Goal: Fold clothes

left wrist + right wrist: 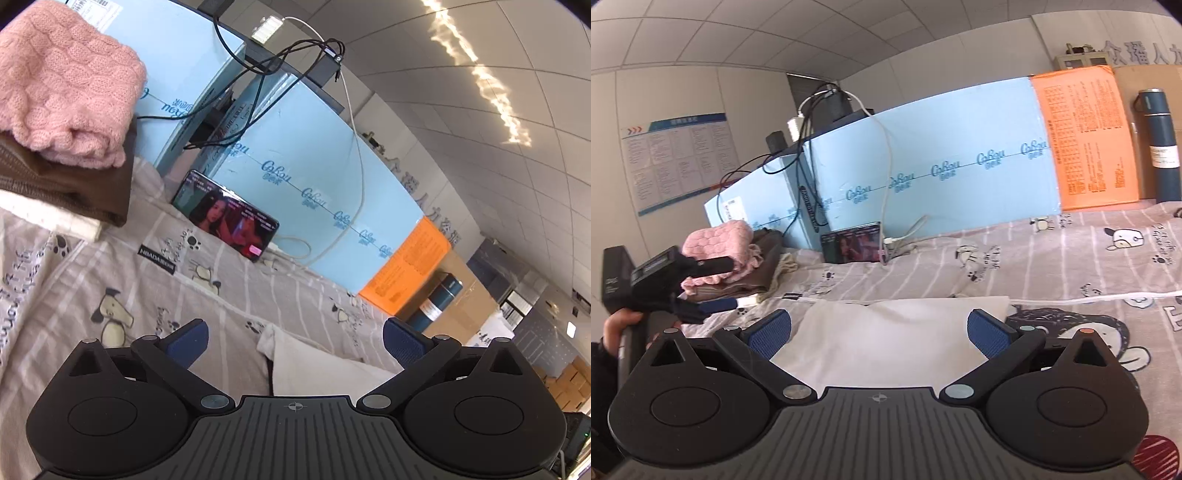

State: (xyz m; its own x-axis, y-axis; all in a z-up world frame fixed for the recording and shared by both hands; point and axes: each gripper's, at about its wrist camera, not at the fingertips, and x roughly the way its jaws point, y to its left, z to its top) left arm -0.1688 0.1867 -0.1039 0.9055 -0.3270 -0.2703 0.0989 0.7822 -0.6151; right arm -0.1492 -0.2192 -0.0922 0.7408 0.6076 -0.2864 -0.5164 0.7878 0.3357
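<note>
Both my tongs are spread wide w/ nothing between the blue pads. Left tongs (pixel 295 341) hang over the bed sheet (pixel 110 295), a grey-beige cartoon-dog print w/ pale stripes; the view is tilted. Just past their pads lies one corner of the white garment (pixel 314 369), flat on the sheet, not touched. Right tongs (pixel 879 332) sit above the same white garment (pixel 886 332), which from here reads as a folded rectangle lying flat on the sheet (pixel 1071 251), its far edge straight; pads either side of it in the pic but clear of the cloth.

Stack of done clothes sits at the left of the bed: pink cable-knit sweater (pixel 62 81) on top of a brown garment (pixel 74 184), w/ something pale under that, can't tell what. In the right view the stack (pixel 731 251) is partly behind the left rig, and the person's hand (pixel 620 325) grips that handle at the frame's left edge.

Behind the bed, light blue foam boards (pixel 314 166) stand upright, black cables draped over them. A phone (pixel 225 214) leans against the boards on its long side, screen lit w/ video, white charging cable (pixel 354 147) running down near it. Orange printed sheet (pixel 1086 136) beside the boards, dark blue tube (pixel 1160 144) upright next to it.
</note>
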